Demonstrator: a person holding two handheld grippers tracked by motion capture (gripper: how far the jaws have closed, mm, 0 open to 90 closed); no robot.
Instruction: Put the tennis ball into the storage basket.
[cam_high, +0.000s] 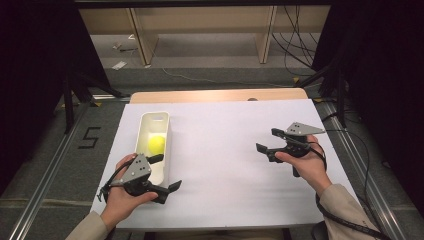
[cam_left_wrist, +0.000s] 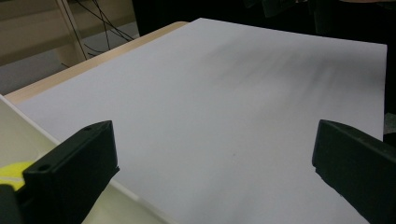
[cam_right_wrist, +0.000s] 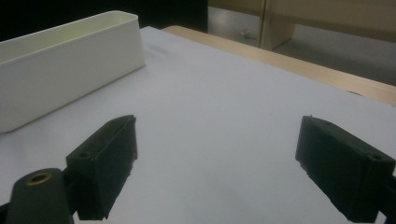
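On the left side of the table sits a long white bin (cam_high: 152, 145). It stands on a big white sheet (cam_high: 220, 155) that covers most of the wooden table (cam_high: 215, 95). Inside the bin lies a yellow-green ball (cam_high: 156, 144), about in the middle of the bin's floor.

Just beside the near end of the bin is the left gripper (cam_high: 166, 172), held in the person's left hand (cam_high: 122, 192). Its jaws are spread wide apart and hold nothing. One jaw reaches over the near end of the bin and the other hangs over the white sheet. In the left gripper view, the two black jaws of the left gripper (cam_left_wrist: 212, 172) stand far apart with only the sheet between them, and a small bit of the ball (cam_left_wrist: 11, 171) peeks out at the left edge, inside the bin (cam_left_wrist: 18, 140).

Far to the right, well apart from the bin, is the right gripper (cam_high: 267, 141), held in the person's right hand (cam_high: 302, 162). Its jaws are wide apart too, with nothing in them. They point left, toward the bin. In the right gripper view, the right gripper (cam_right_wrist: 215, 161) has bare sheet between its jaws, and the bin's (cam_right_wrist: 65, 65) long white side stands farther off at the upper left.
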